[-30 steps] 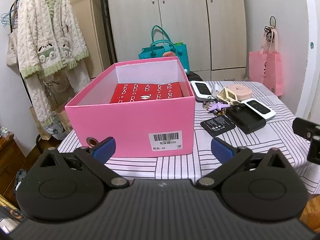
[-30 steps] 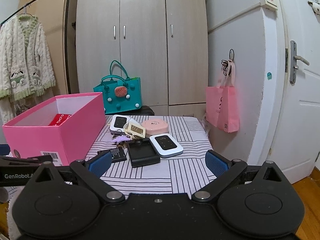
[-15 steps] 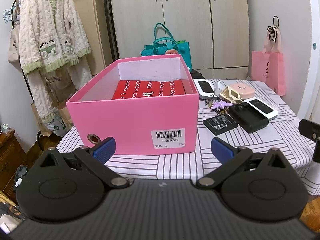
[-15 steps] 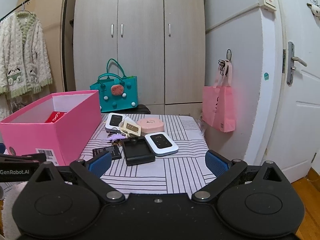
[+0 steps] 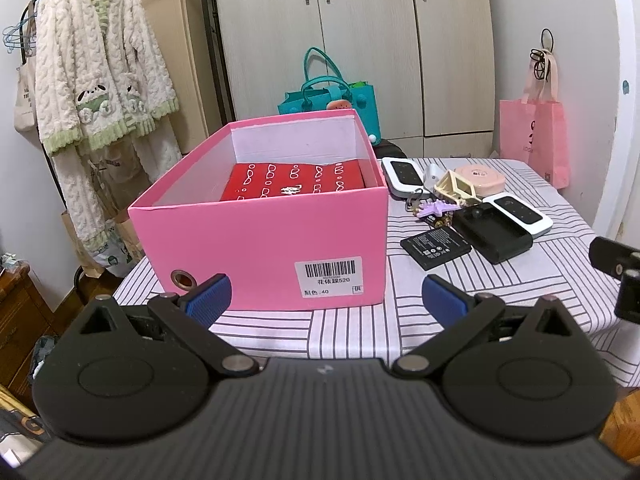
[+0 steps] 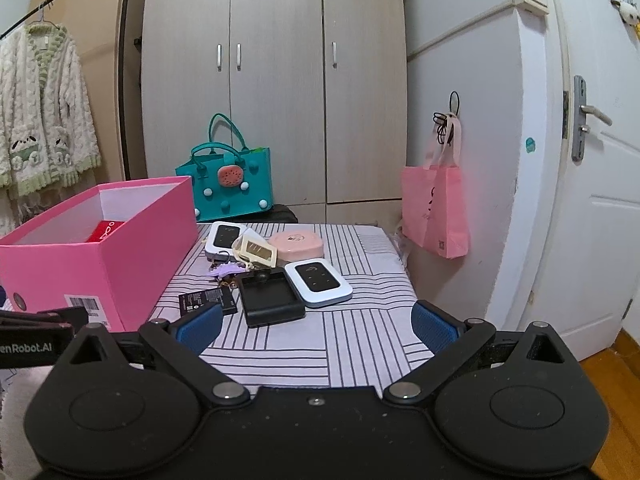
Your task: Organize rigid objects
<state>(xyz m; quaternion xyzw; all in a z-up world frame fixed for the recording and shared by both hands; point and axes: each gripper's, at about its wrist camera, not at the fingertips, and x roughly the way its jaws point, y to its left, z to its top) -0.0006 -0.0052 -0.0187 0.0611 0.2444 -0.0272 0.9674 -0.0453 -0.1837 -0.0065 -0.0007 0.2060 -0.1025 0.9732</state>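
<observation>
- My left hand-held gripper (image 5: 324,294) hangs at the near edge of the striped-cloth worktop (image 5: 460,292), its blue-padded fingers spread wide with nothing between them, facing the open pink cardboard shoebox (image 5: 264,236).
- My right hand-held gripper (image 6: 316,322) is likewise spread and empty, aimed at the loose things to the right of the box.
- Inside the box lies a flat red patterned carton (image 5: 294,186); nothing else shows in there.
- The loose things sit in a cluster on the worktop: a flat black battery (image 6: 208,302) nearest, a black rectangular charger cradle (image 6: 270,296) just beside it, a white pocket router with a black face (image 6: 318,282) touching the cradle's right side, then farther off a round pink case (image 6: 296,246), a cream plastic frame (image 6: 256,252), a second white router (image 6: 224,238) and a small purple trinket on a keyring (image 6: 226,270).
- I judge the sorting barely begun (one carton boxed, the rest out), so the step in hand is picking a first piece.
- The next move calls for lowering the right one over the cradle or the battery; both lie flat, so the fingers must straddle the edges close to the cloth, and the neighbours may get nudged.
- Hard to make out: what the purple trinket is, what lies under the cream frame, the box floor around the carton, and the near worktop under both gripper bodies.
</observation>
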